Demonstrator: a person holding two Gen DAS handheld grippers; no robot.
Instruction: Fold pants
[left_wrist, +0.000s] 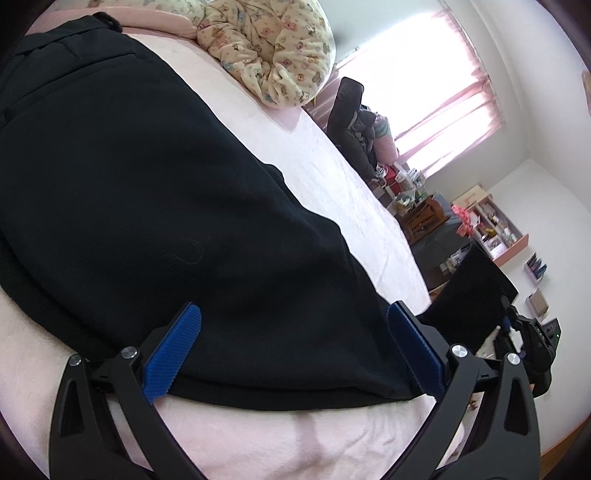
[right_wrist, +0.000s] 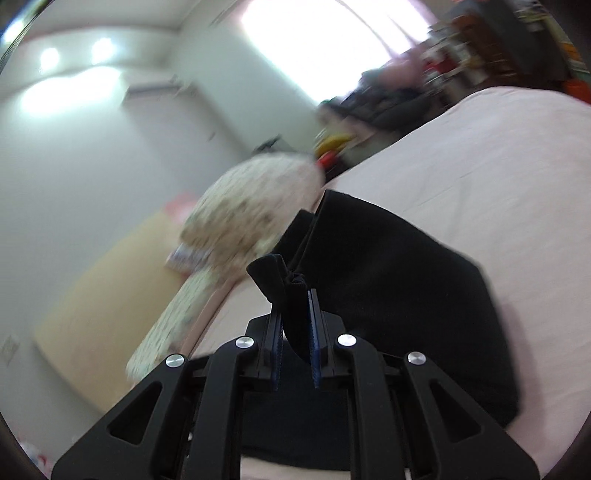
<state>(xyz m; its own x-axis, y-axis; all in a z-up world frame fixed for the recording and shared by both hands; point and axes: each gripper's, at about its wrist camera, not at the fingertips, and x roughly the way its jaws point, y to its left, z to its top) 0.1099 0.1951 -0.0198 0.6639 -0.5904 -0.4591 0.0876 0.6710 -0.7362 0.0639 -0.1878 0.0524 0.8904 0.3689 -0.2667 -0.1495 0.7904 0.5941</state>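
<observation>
Right gripper clamped on a bunched corner of the black pants, lifted off the pink bed. Left gripper spread wide, straddling the pants' near edge, holding nothing. Risk: small bite, cloth may slip free; unpinned edge may drag. Right view motion-blurred; which end is held, unclear.

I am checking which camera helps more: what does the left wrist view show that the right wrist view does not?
Only the left wrist view shows the open left gripper over the flat pants, their waistband, and the shelves by the wall. Only the right wrist view shows the right gripper shut on a bunched piece of the pants, lifted off the bed. Both show the black pants, the pink bed, the flowered blanket and the bright window.
</observation>
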